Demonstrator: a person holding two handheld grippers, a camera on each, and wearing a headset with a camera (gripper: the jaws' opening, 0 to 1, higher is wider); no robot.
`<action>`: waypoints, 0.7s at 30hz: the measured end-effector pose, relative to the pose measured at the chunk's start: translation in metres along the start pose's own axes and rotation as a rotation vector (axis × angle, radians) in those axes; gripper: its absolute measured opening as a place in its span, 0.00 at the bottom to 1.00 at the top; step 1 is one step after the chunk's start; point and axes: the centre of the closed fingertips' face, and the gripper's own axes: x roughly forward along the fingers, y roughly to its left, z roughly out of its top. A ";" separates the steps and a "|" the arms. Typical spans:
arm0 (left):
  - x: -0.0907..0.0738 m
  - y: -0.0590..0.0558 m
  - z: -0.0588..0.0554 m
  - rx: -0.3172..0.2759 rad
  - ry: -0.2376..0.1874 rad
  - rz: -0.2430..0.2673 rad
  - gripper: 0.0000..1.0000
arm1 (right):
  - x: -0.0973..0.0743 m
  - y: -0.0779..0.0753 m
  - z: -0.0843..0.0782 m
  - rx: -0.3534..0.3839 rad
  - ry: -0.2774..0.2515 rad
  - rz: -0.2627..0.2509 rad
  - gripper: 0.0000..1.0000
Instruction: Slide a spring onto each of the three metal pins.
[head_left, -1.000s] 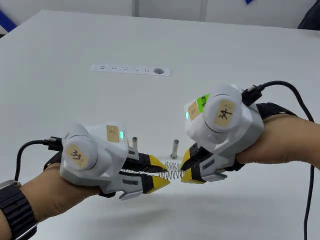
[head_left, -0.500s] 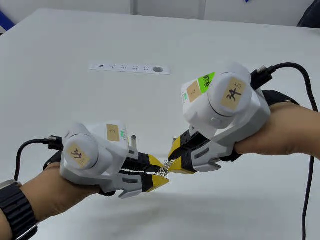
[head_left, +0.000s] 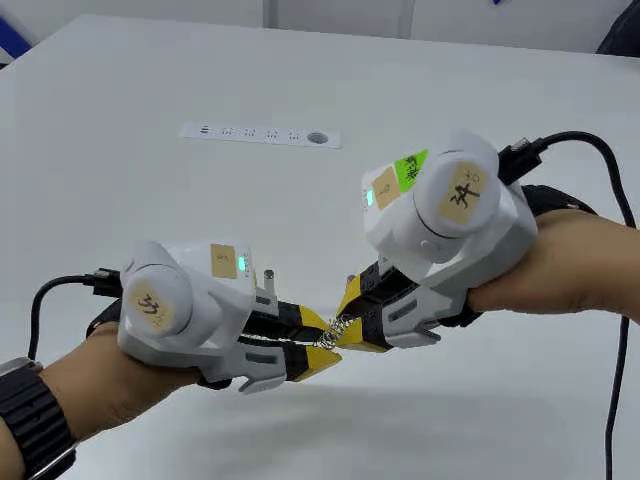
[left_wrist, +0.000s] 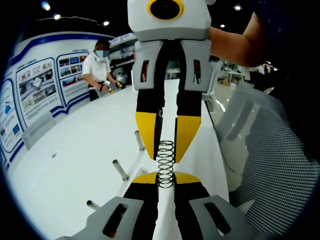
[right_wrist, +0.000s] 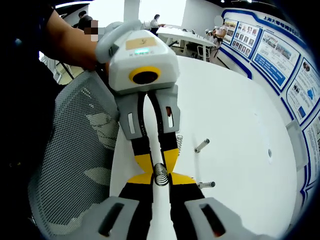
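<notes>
Right now, left tongs (left_wrist: 165, 180) and right tongs (right_wrist: 160, 179) meet tip to tip above the bench (head_left: 150, 90), each pinching one end of the same spring (left_wrist: 165, 157). Just past their tips stand metal pins (left_wrist: 120, 170); farther off lies a power strip (head_left: 262, 135).

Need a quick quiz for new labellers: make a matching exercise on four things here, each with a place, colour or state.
Column one
1. spring
2. power strip
3. metal pins
4. right tool

Column two
A. bears a green sticker
B. stand on the table
C. gripped at both ends
D. lies flat, far back

Pairs: 1-C, 2-D, 3-B, 4-A
</notes>
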 end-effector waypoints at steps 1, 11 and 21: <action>0.000 0.000 0.000 -0.001 0.001 0.002 0.10 | 0.000 0.000 0.000 0.000 0.001 0.001 0.12; -0.005 0.006 -0.005 -0.025 0.011 0.020 0.22 | -0.007 -0.010 -0.007 0.015 0.017 -0.017 0.12; -0.024 0.010 -0.010 -0.051 0.005 0.054 0.32 | -0.026 -0.026 -0.031 0.049 0.075 -0.048 0.12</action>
